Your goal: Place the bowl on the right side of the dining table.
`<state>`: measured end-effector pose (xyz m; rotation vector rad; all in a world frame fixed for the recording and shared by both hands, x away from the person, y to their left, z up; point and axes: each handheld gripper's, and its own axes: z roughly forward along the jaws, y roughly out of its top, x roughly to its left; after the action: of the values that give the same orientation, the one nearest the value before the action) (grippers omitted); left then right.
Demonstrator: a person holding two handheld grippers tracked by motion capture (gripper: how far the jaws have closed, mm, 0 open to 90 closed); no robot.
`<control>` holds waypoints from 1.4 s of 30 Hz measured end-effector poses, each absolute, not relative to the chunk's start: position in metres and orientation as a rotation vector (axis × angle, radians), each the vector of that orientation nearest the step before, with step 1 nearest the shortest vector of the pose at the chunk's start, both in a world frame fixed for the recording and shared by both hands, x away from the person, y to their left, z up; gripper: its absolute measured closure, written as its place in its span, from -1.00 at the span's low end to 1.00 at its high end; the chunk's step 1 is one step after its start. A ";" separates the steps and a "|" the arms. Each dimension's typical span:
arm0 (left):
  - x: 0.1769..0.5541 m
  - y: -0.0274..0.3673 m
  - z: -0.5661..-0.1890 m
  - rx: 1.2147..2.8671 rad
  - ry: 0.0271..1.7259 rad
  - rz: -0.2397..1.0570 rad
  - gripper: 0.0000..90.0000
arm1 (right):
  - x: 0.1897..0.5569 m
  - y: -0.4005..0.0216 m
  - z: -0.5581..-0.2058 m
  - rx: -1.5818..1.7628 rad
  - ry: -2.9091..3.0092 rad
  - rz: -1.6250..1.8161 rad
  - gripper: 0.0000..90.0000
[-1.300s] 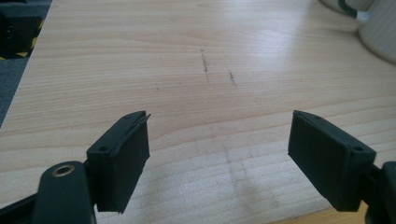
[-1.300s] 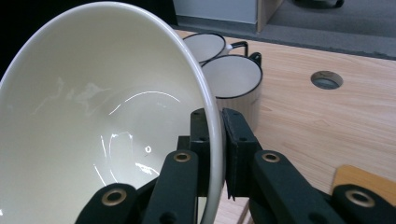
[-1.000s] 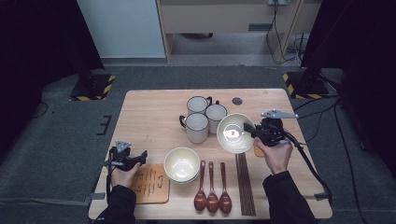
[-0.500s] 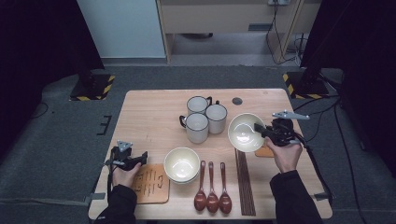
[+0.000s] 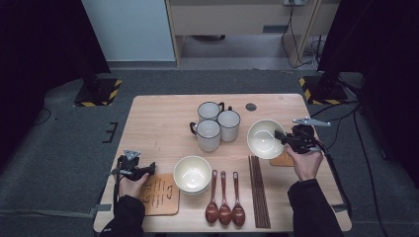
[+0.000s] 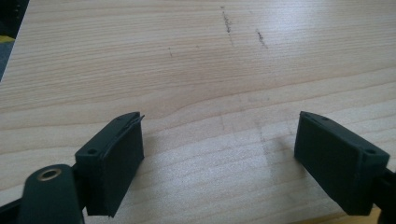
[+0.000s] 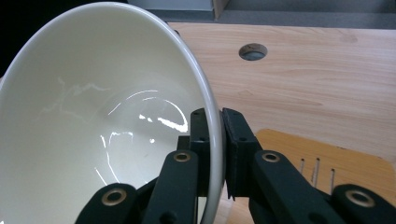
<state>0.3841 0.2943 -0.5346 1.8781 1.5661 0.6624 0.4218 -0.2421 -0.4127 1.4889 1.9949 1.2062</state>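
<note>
A white bowl [image 5: 264,138] hangs tilted at the right of the wooden table [image 5: 163,118], above the left edge of an orange coaster [image 5: 284,159]. My right gripper [image 5: 279,137] is shut on its rim. In the right gripper view the two pads pinch the thin rim of the bowl [image 7: 93,116], one inside and one outside, with my right gripper [image 7: 215,135] over the coaster [image 7: 322,163]. My left gripper [image 5: 150,168] rests near the table's front left, beside a second coaster [image 5: 159,193]. Its jaws [image 6: 219,158] have just been opening and stand wide apart over bare wood.
Another white bowl [image 5: 192,174] sits at the front centre. Three white mugs [image 5: 217,123] cluster behind it. Three brown spoons [image 5: 225,197] and a bundle of dark chopsticks [image 5: 259,190] lie at the front. A round hole [image 5: 251,106] marks the far tabletop.
My right gripper has carried the bowl to the right and slightly down, over the right coaster. The left hand has stayed in place.
</note>
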 end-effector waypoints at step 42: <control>0.387 0.294 -0.537 1.872 1.625 0.664 -1.00 | 0.454 -0.296 -0.458 1.713 1.893 1.045 0.86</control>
<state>0.3869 0.2944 -0.5373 1.8719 1.6255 0.6641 0.4540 -0.2957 -0.4577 1.7134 1.8933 1.0454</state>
